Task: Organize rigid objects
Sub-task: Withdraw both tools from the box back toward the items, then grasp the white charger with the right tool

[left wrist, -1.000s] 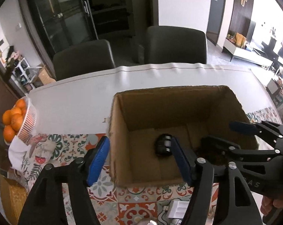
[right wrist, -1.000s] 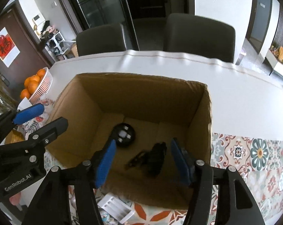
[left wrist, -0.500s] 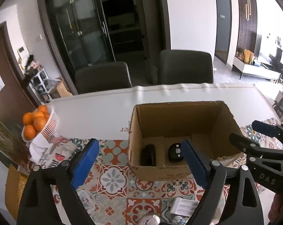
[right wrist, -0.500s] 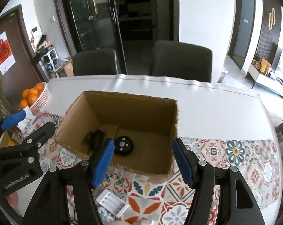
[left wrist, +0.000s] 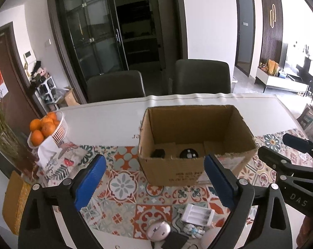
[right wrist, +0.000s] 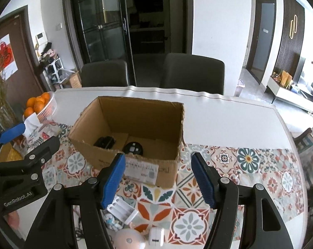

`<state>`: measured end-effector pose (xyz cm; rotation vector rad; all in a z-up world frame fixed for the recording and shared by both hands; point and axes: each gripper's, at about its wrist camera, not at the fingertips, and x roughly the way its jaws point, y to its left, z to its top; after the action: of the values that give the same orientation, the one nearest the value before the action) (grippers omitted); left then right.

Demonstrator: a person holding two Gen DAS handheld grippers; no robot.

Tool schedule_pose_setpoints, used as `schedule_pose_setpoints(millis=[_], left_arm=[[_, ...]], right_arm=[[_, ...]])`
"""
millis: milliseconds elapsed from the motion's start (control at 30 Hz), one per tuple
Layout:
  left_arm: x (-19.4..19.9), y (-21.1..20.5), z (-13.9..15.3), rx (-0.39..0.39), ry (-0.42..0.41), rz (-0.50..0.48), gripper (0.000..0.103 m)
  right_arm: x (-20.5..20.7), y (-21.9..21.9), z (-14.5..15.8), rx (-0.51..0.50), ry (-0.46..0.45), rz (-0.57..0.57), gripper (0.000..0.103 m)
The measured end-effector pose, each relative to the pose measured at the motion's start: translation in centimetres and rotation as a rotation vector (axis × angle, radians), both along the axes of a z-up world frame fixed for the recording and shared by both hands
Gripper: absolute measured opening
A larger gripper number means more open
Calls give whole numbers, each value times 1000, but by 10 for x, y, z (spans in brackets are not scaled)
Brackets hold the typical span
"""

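I see two dark objects (right wrist: 119, 144) already on the floor of the cardboard box (right wrist: 156, 167). Several small items, such as a white battery case (left wrist: 197, 215), still wait at the near table edge. My left gripper (left wrist: 155, 178) and right gripper (right wrist: 158, 176) are both spread apart, holding nothing.

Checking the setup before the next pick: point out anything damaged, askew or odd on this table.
The cardboard box has a ragged, torn top rim, most visible along its right edge. It also sits turned at an angle to the table edge. The two dark items inside lie flat on its floor. Both grippers, left and right, are open and empty. Nothing has spilled.
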<state>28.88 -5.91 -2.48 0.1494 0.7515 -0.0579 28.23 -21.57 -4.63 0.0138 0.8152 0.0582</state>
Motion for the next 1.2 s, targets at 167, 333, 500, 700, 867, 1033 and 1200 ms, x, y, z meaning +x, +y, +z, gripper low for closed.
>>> schedule_pose_setpoints(millis=[167,333,500,700,867,1033,1200], left_arm=[[-15,0,-7,-2,10,0,97],[-29,-2,-17,5,26,-3,97],[-37,-2,-32,5,64,-10,97],[-46,-2,-52,2,121,-17,97],[-50,-4,-67,0,165,-16,97],[-52,-4,-80,11,197,-14,97],[-56,-5,-95,24,234,-19,97]], right_arm=[[-15,-2,-7,12,5,0,66],[-28,-2,-20,8,25,9,66],[-37,-1,-33,14,51,18,66],[-47,-1,-54,18,99,32,66],[-51,-1,-68,29,135,39,66],[-55,1,-81,28,171,48,66],[-57,1,-97,36,215,63,65]])
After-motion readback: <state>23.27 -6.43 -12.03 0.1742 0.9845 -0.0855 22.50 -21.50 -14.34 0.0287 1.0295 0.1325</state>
